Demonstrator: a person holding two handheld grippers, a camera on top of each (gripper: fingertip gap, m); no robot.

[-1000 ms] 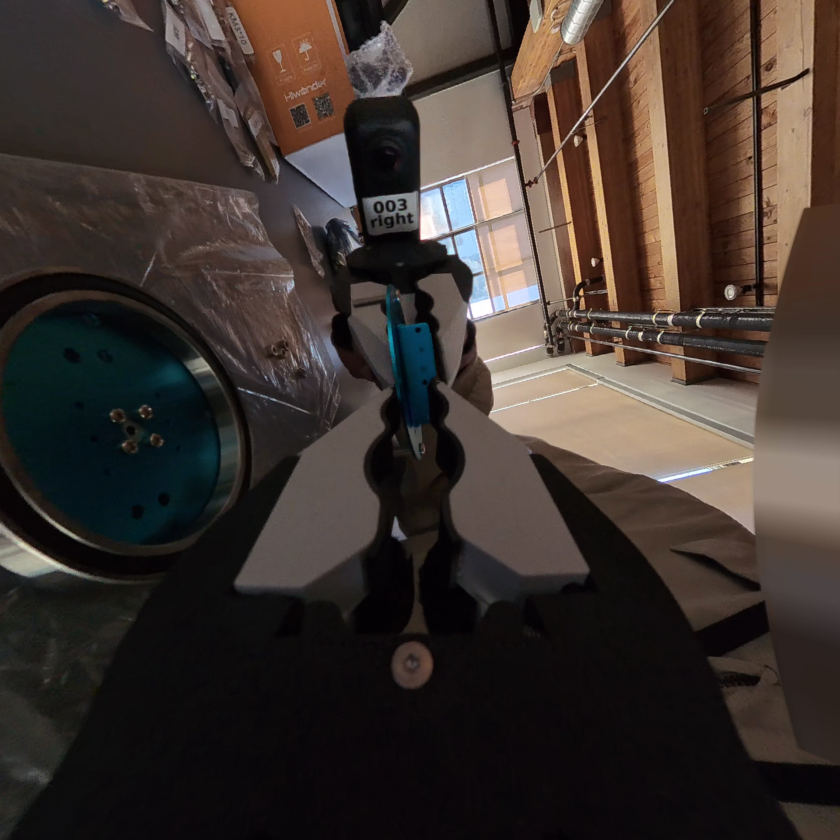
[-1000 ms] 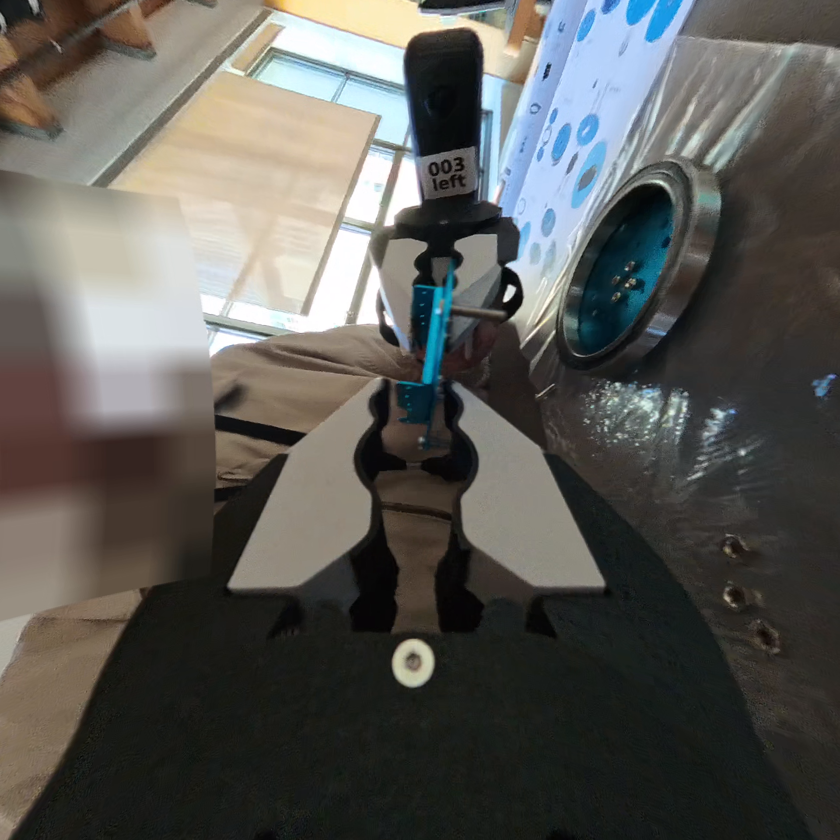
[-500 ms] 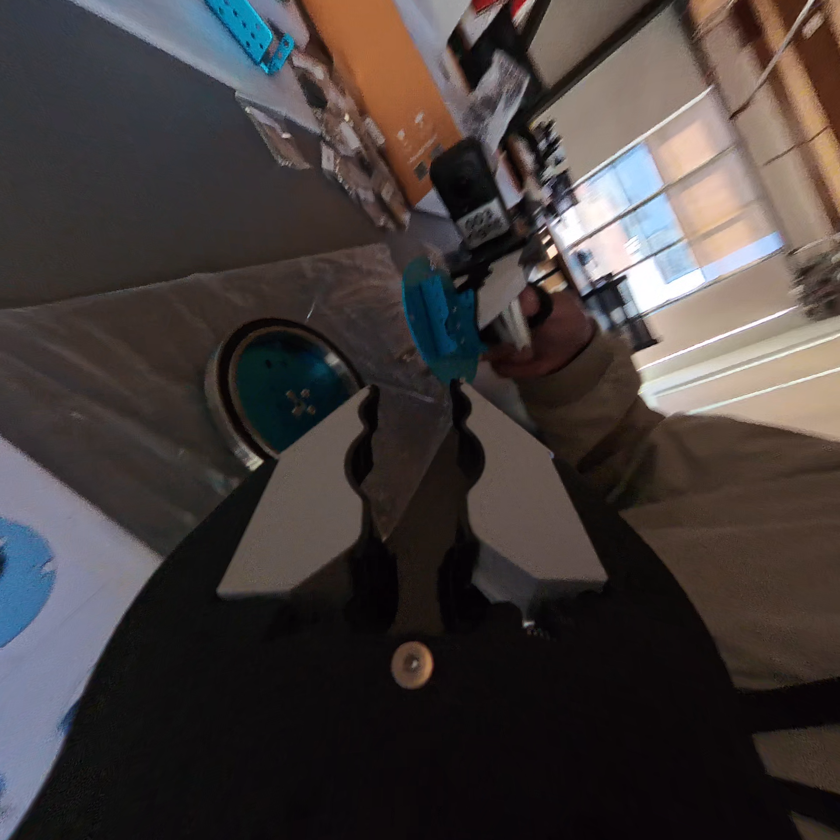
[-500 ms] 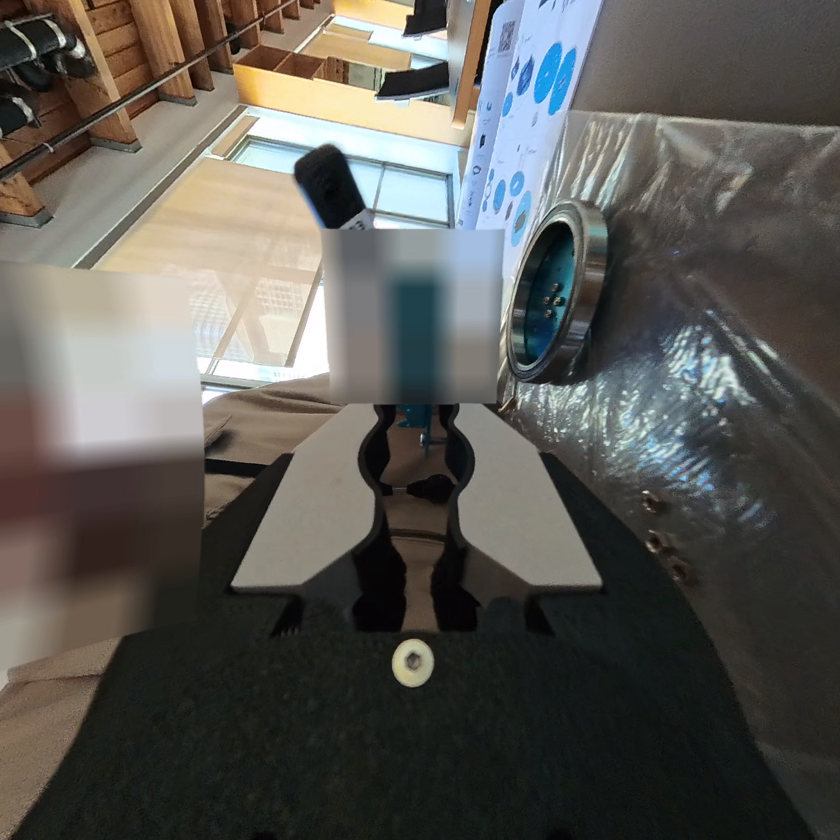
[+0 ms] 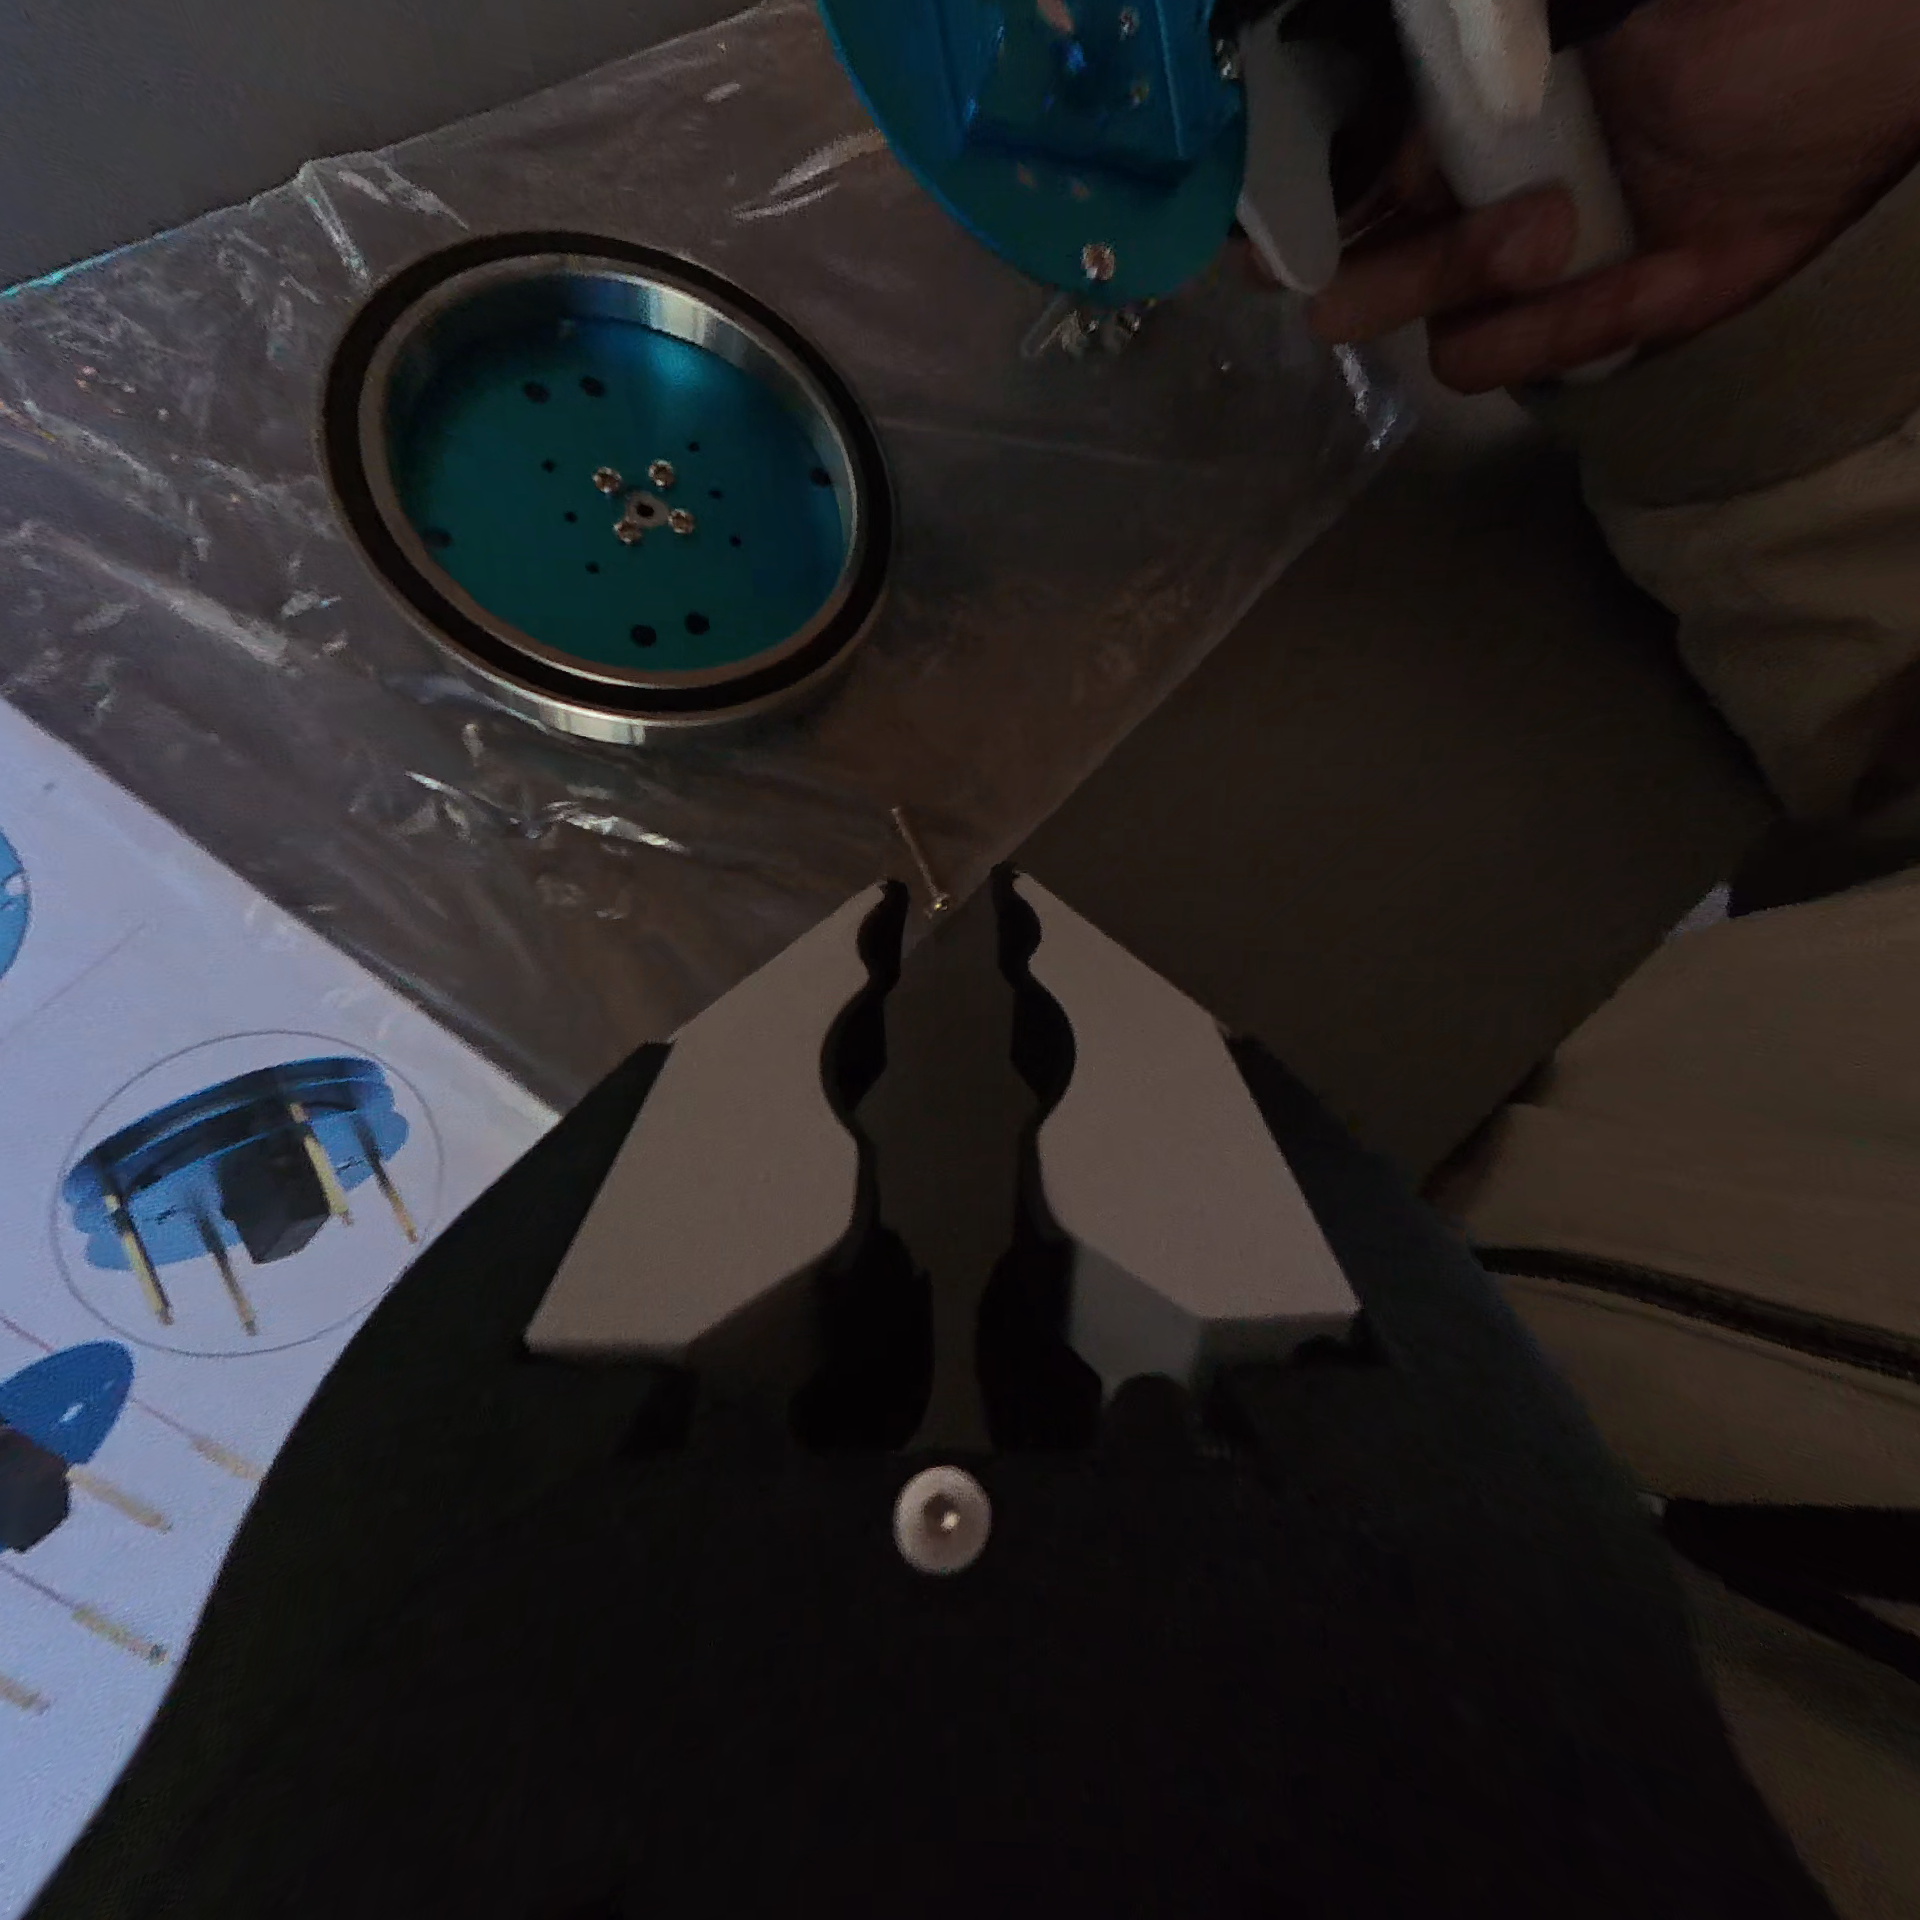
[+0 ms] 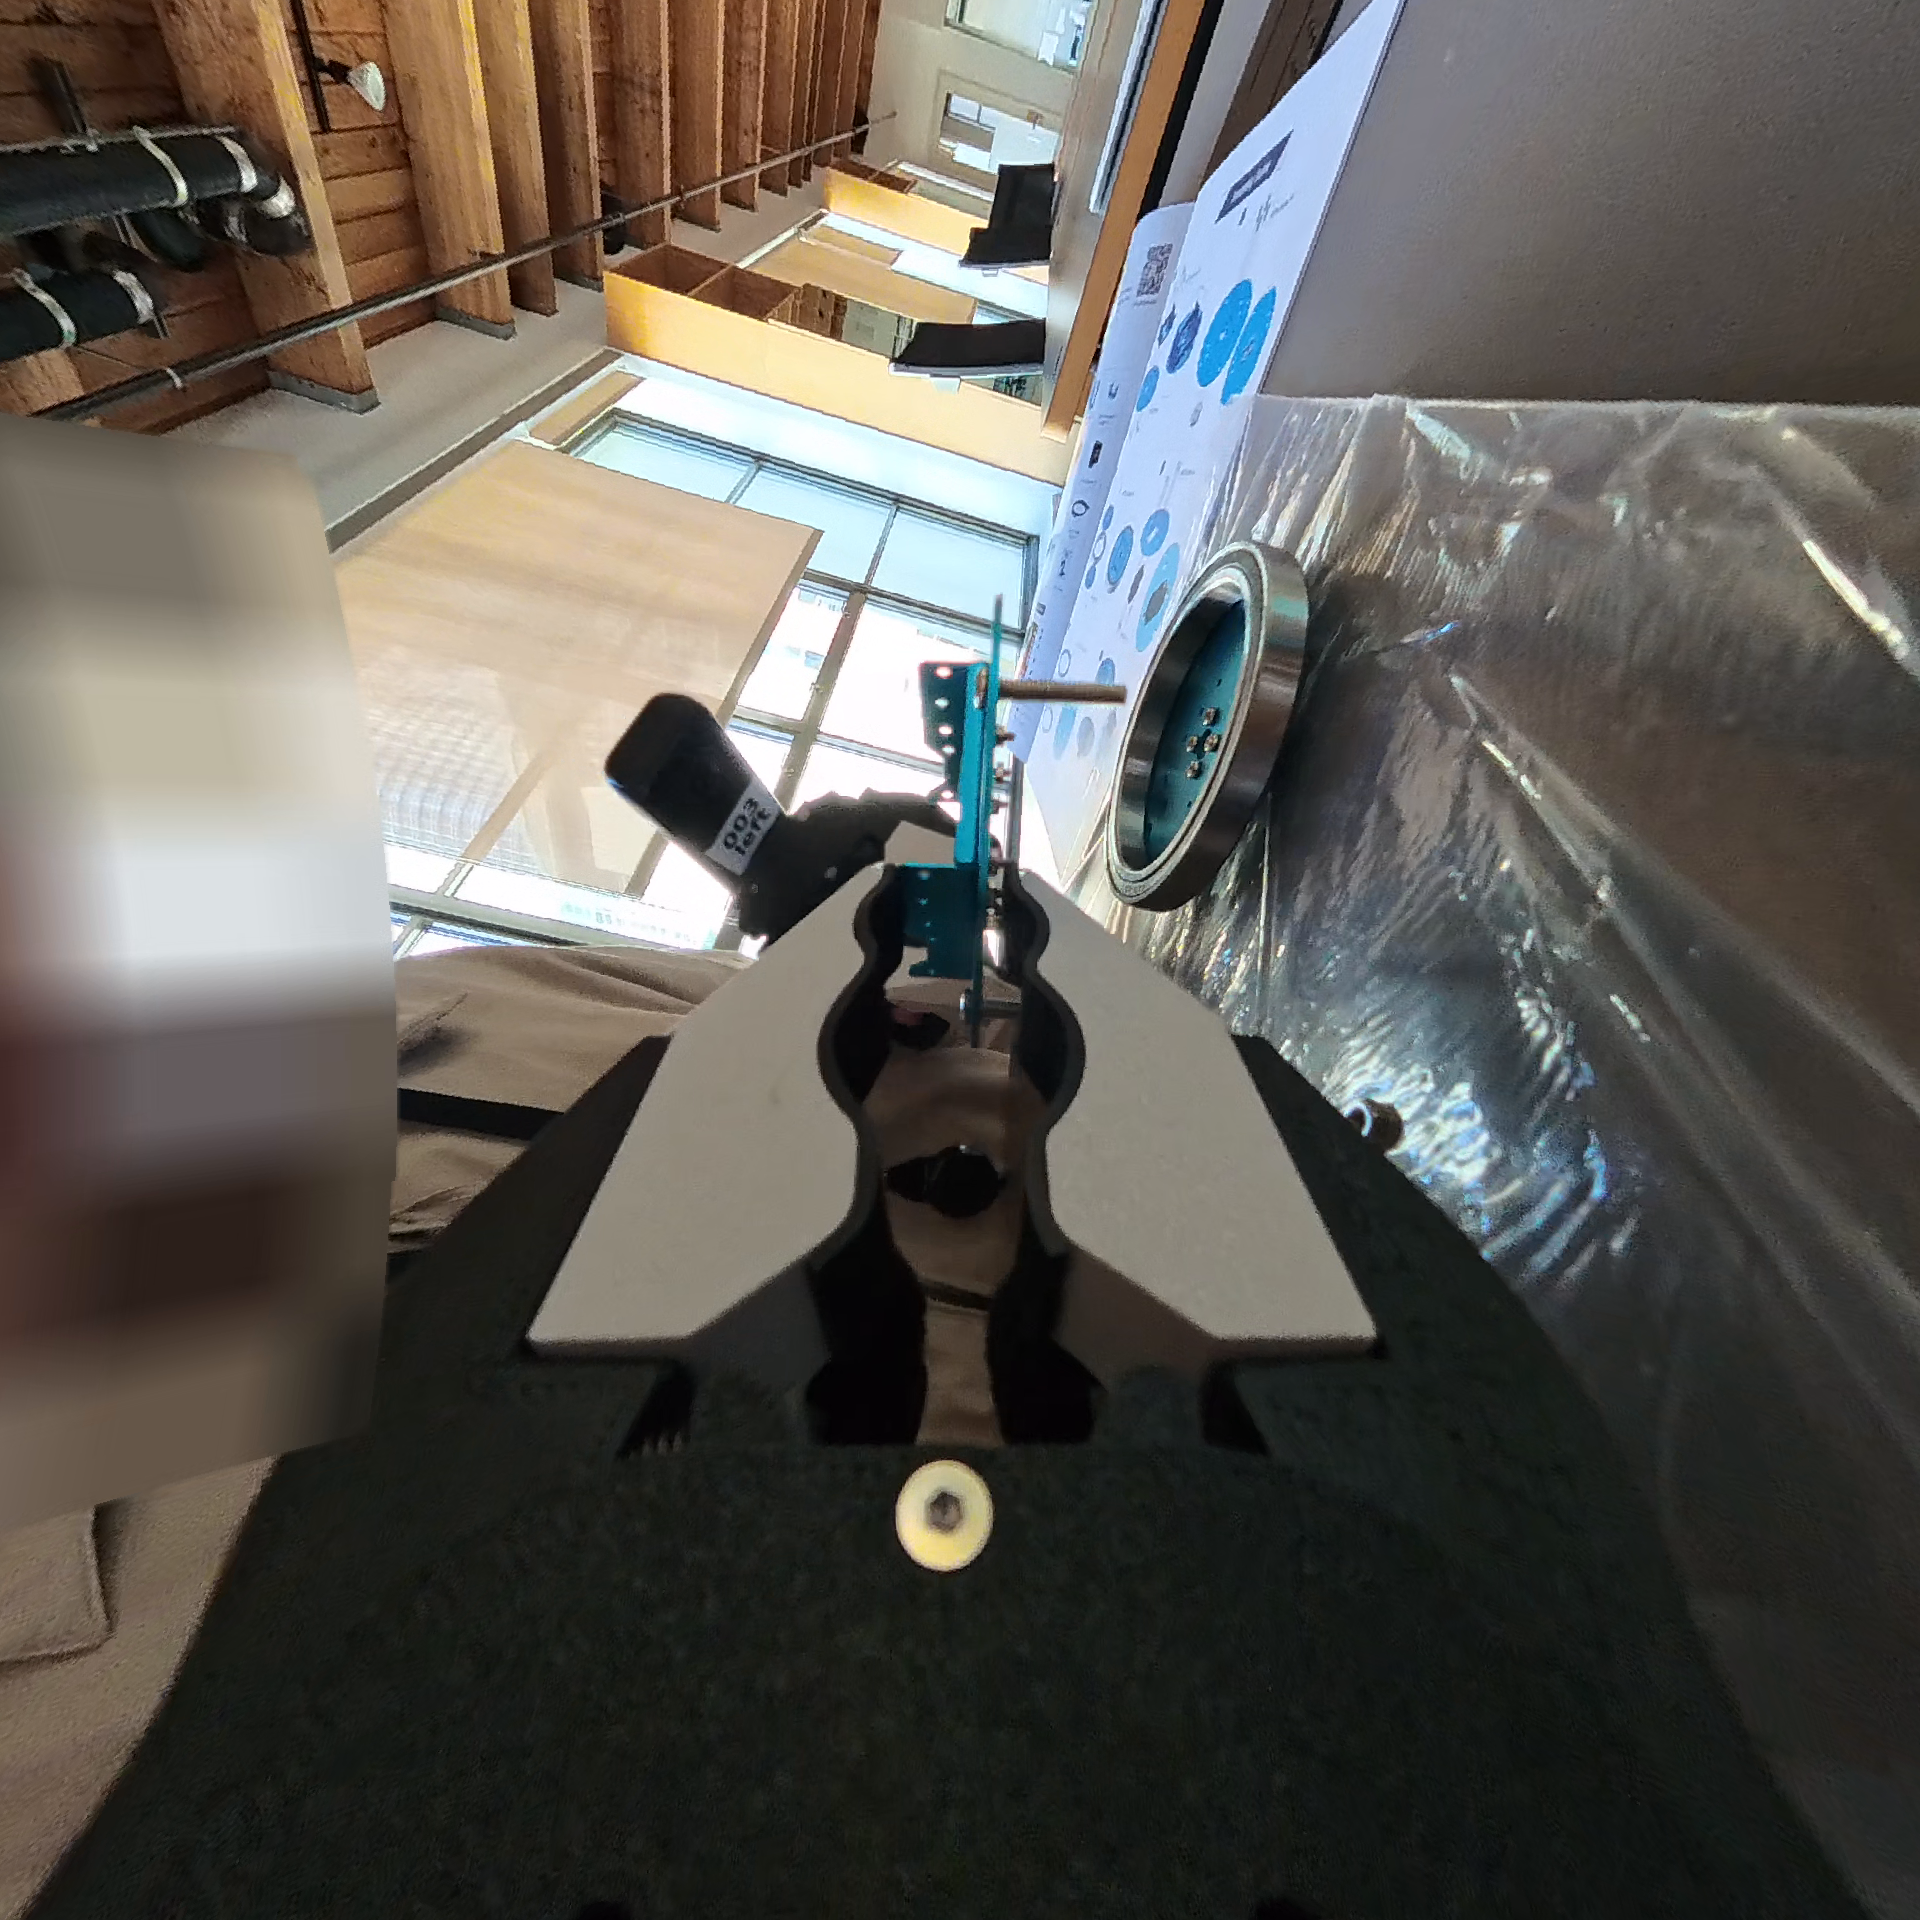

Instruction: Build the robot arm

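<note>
**Work surface.** A grey table top carries everything. A person in a beige garment sits at its near edge.

**Coverings.** A crinkled clear plastic sheet lies on the table. A printed instruction sheet with blue part drawings lies just beside it. The sheet bears print and a square code, not transcribed.

**Ring assembly.** A steel ring with a blue perforated disc inside rests flat on the plastic. Four small fasteners sit around its centre hole. Neither gripper touches it.

**Held part.** The right gripper is clamped on a blue round plate, held edge-on in the air near the ring but apart from it. A blue angle bracket is fixed to one face. A slim standoff projects from the other face, toward the ring. In the left wrist view the plate sits at top, with a hand behind it.

**Left gripper.** The left gripper holds nothing. Its jaws stand slightly apart, low over the plastic's near edge.

**Loose hardware.** One small screw lies on the plastic between the left fingertips, apparently unclamped. Further fasteners lie below the plate.

**Markings.** The left gripper's black camera housing carries a white label, not transcribed.
</note>
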